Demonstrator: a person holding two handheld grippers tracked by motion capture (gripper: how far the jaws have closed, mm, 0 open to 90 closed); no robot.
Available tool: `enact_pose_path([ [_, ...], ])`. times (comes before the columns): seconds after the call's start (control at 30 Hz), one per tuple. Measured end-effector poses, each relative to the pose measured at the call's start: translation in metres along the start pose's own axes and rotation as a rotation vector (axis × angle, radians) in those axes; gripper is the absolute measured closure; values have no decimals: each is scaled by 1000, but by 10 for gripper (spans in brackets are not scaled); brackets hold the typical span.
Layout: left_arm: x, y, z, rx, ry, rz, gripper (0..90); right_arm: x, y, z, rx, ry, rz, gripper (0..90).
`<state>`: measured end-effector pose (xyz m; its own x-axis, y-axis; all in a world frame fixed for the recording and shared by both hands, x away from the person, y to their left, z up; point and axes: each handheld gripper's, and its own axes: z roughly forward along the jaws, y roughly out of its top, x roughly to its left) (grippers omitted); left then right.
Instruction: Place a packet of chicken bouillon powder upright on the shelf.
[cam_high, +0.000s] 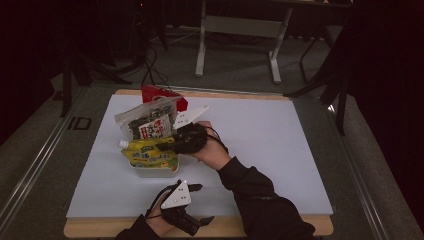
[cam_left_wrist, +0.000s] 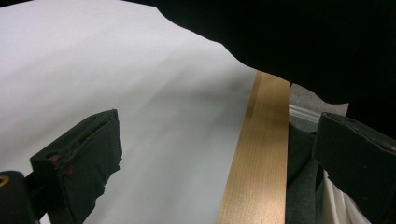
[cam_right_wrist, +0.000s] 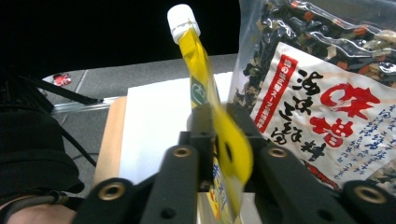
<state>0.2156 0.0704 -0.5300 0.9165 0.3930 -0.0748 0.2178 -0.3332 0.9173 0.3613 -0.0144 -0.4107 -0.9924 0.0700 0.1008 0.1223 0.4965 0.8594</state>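
1. Yellow spouted pouch (cam_high: 149, 154) sits pinched in the right claw (cam_high: 167, 146), over a white tub (cam_high: 155, 171) on the tabletop (cam_high: 280, 150).
2. Judging by this, lower it gently, clear of the seaweed bag (cam_high: 146, 122) just behind.
3. Left claw (cam_high: 200, 202) rests gaping, empty, near the front edge.

We saw a yellow pouch (cam_right_wrist: 205, 98) with a white cap (cam_right_wrist: 183, 19) pinched edge-on between the right gripper's (cam_right_wrist: 219, 130) jaws. It lay across a white tub (cam_high: 155, 172) on the table's white sheet. A clear seaweed bag (cam_high: 147, 121) with red lettering leaned just behind it.
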Motion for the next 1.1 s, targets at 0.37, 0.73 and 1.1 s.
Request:
enact_pose_path([
  [0.37,3,2,0,-9,7,-9,26,0,5,-19,-27,-36,-11,601],
  [0.73,4,1,1,-10,1,-15,26,0,0,-31,-41,-67,14,339],
  [1.1,2,1,-1,-11,5,-12,26,-11,-27,-43,-32,-76,80,181],
])
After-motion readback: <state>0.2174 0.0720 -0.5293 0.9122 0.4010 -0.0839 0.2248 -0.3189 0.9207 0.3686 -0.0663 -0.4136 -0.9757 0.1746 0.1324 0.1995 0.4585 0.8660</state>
